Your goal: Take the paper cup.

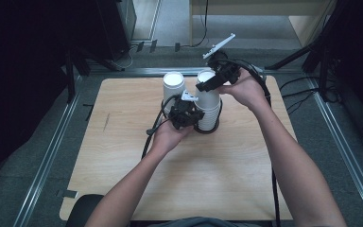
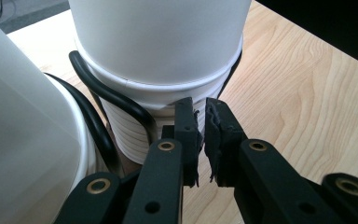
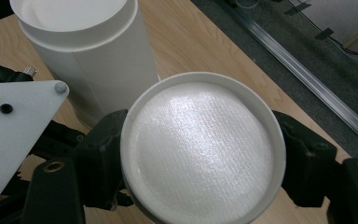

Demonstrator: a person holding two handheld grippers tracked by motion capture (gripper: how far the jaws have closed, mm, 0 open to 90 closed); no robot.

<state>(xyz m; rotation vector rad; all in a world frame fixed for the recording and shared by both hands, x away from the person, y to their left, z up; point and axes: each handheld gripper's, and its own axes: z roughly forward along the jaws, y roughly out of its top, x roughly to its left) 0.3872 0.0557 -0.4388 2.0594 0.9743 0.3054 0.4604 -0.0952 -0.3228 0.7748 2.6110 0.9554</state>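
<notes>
Top cup [image 3: 203, 149] sits clamped between right gripper [image 3: 203, 163] jaws.

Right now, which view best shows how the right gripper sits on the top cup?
The right gripper view: the top cup sits between both jaws, bottom facing up. The high view shows the right gripper at the stack's top, small. The left gripper view shows the cup's wall.
</notes>
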